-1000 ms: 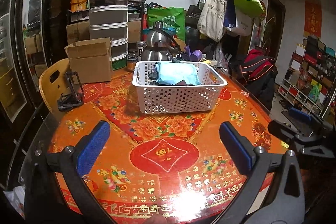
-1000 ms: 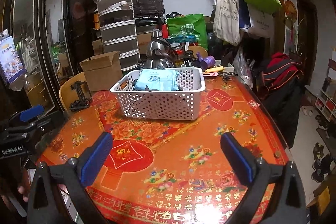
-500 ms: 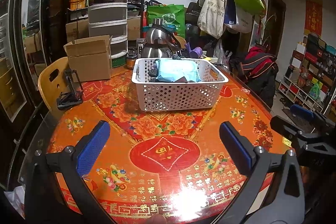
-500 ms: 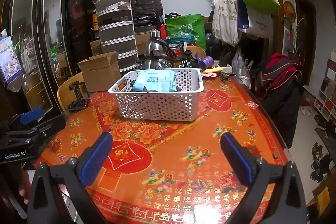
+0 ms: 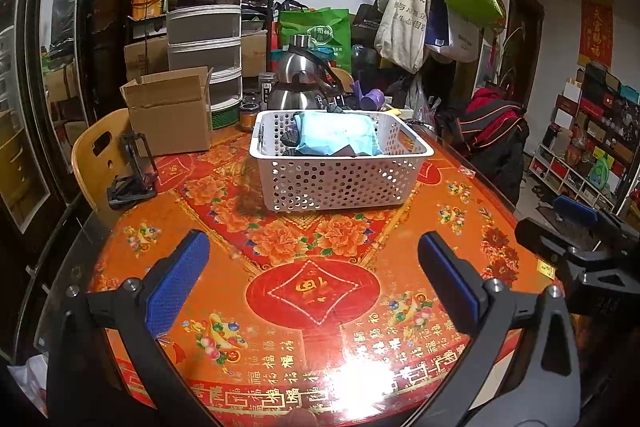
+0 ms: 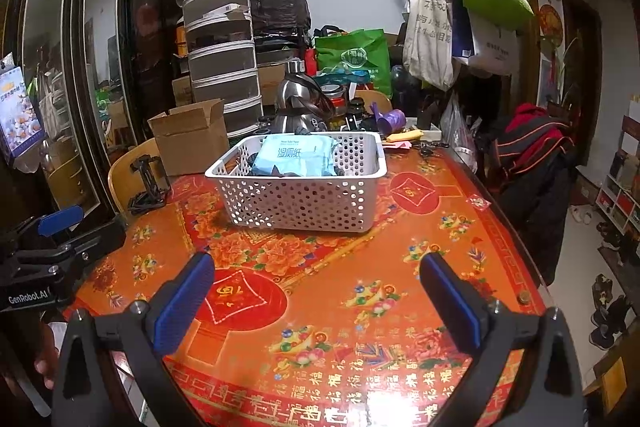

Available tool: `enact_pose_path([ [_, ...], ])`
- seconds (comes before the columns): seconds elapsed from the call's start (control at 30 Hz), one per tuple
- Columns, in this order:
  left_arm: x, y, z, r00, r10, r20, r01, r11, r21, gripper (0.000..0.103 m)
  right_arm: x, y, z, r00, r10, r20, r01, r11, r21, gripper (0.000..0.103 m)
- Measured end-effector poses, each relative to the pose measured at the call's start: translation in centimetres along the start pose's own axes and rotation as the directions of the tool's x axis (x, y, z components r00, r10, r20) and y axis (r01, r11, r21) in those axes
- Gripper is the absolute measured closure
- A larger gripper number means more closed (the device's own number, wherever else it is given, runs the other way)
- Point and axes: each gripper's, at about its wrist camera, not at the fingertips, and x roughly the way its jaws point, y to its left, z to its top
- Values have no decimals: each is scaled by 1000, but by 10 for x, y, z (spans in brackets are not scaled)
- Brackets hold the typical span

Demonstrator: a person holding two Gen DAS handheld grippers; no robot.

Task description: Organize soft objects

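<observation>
Both grippers hang over the near edge of the round table (image 5: 132, 239), and neither is holding anything. The left gripper (image 5: 312, 263) has its blue pads spread wide, same with the right gripper (image 6: 316, 287), just bare orange tablecloth showing between the fingers. The white basket (image 6: 304, 199) sits toward the far side of the table, with a light blue wet wipes pack (image 6: 296, 155) lying on top of some dark stuff inside. A cardboard box (image 5: 172, 115) sits at the far left edge, and a steel kettle (image 5: 300, 83) stands right behind the basket.
</observation>
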Motion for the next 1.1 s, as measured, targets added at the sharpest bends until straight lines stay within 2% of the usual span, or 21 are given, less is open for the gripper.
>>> enact_pose_path([
  [1.1, 0, -1, -1, 1000, -2, -2, 2, 1000, 6, 0, -3, 1, -1, 1000, -5, 1, 5, 1000, -3, 1],
])
